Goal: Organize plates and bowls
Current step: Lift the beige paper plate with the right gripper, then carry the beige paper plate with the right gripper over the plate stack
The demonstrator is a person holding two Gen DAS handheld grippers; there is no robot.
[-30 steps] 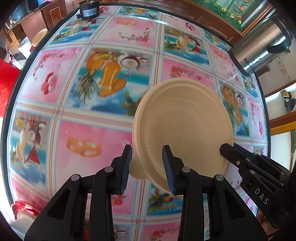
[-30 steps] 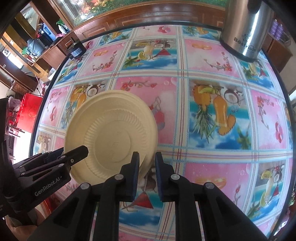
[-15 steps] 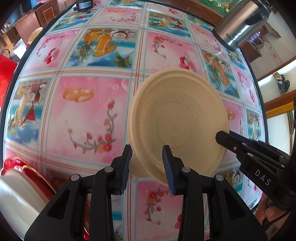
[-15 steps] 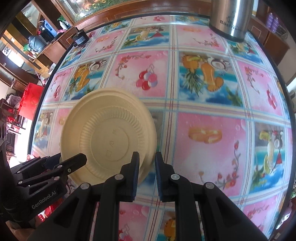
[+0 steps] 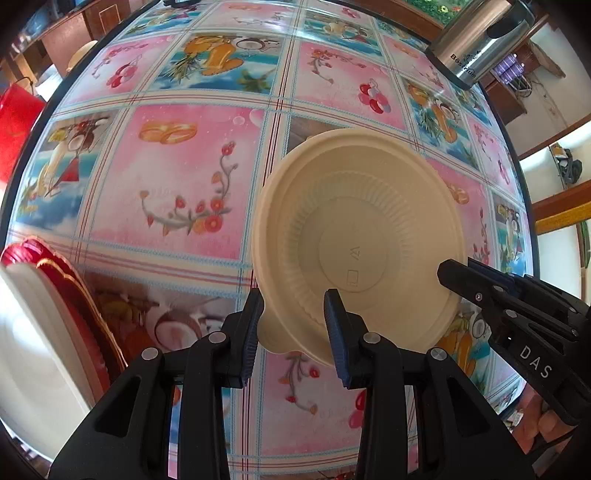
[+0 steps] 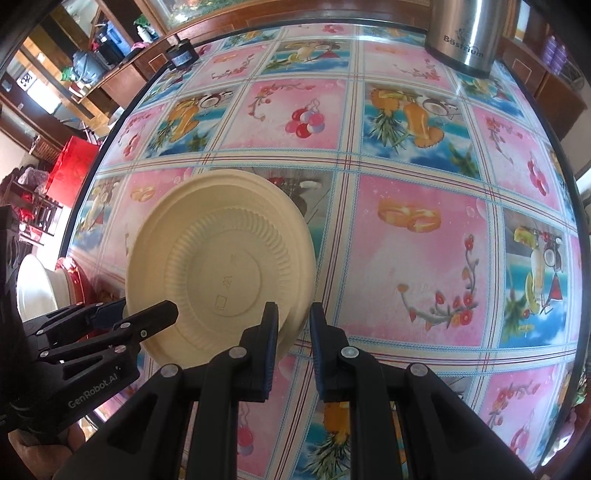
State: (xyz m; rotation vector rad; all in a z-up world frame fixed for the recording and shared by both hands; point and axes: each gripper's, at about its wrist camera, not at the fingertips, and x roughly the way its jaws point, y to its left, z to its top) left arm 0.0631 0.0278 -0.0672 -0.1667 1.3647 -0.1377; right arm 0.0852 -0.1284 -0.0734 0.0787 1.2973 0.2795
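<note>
Left view: the left gripper (image 5: 293, 325) points down at the table (image 5: 177, 177). Its two fingers are shut on the near edge of a cream bowl (image 5: 358, 243). A small tab on the bowl's rim sits right between them. The bowl is held up off the table and tipped, so we see its ribbed underside and flat base. The right gripper (image 5: 448, 275) comes in from the right and touches the bowl's far rim. A bit of a hand (image 5: 535, 424) shows under it. At the left edge, a white plate (image 5: 33, 350) lies on a red plate (image 5: 77, 291). A shiny steel pot (image 5: 476, 40) stands at the far corner of the table.

Right view: the right gripper (image 6: 293, 325) also points down. Its fingers are almost closed and pinch the thin rim of the same bowl (image 6: 221, 266). The bowl hangs over the left part of the table (image 6: 406, 258). The left gripper (image 6: 166, 308) holds the bowl's other side. A hand (image 6: 33, 450) shows at the bottom left. The white plate (image 6: 33, 288) and the red plate (image 6: 72, 275) sit at the left edge, near the bowl but not touching it. The steel pot (image 6: 465, 33) stands at the top right.
</note>
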